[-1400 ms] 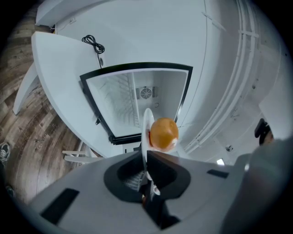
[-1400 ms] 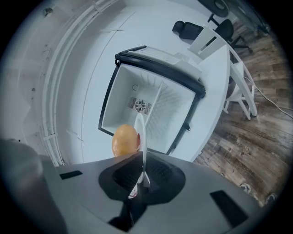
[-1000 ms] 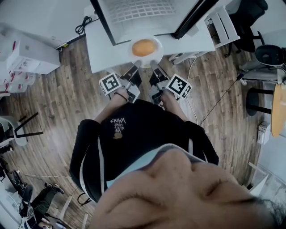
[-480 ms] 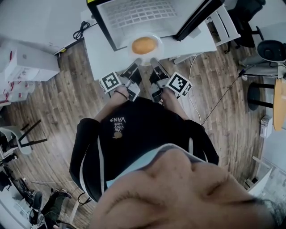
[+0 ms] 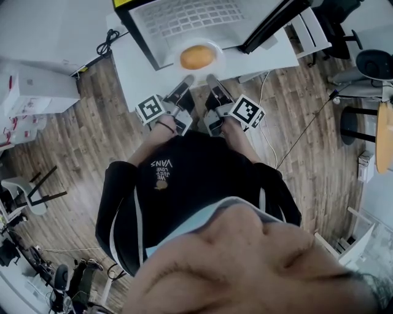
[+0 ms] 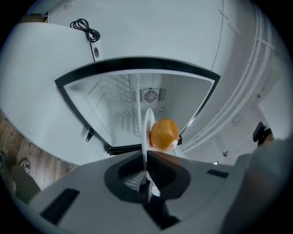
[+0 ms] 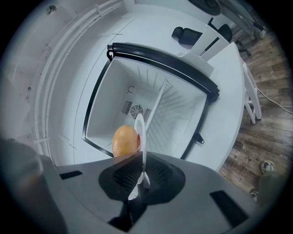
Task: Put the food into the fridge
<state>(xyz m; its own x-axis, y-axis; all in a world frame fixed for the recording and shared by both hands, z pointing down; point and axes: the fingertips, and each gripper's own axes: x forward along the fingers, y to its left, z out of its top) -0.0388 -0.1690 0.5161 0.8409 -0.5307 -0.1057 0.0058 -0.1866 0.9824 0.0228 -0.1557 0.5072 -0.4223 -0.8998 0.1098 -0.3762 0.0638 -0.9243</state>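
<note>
A small white fridge [image 5: 184,18] stands open, its black-framed mouth facing the person and a wire shelf [image 7: 176,103] inside it. The head view looks down on it from above.

Just in front of that mouth is a white plate [image 5: 216,62], carried level between two hand-held grippers. Its far edge overlaps the fridge's lower frame in the head view, though the plate does not look to be fully inside yet.

The left gripper [image 5: 186,81] and the right gripper [image 5: 212,80] sit side by side on the plate's near rim, both pointing straight at the fridge. Each gripper view shows the plate edge-on, with the jaws closed down tight on the thin rim. Both are equally near, and neither could carry it alone.

A round orange-coloured food item [image 5: 196,57], perhaps an orange or a bun, rests on the middle of the plate, ahead of and between the two grippers.

The coming move likely turns on this line-up: the fridge cavity lies directly ahead, beyond the plate, so both grippers should push forward together, keeping the plate level so the food does not roll.
</note>
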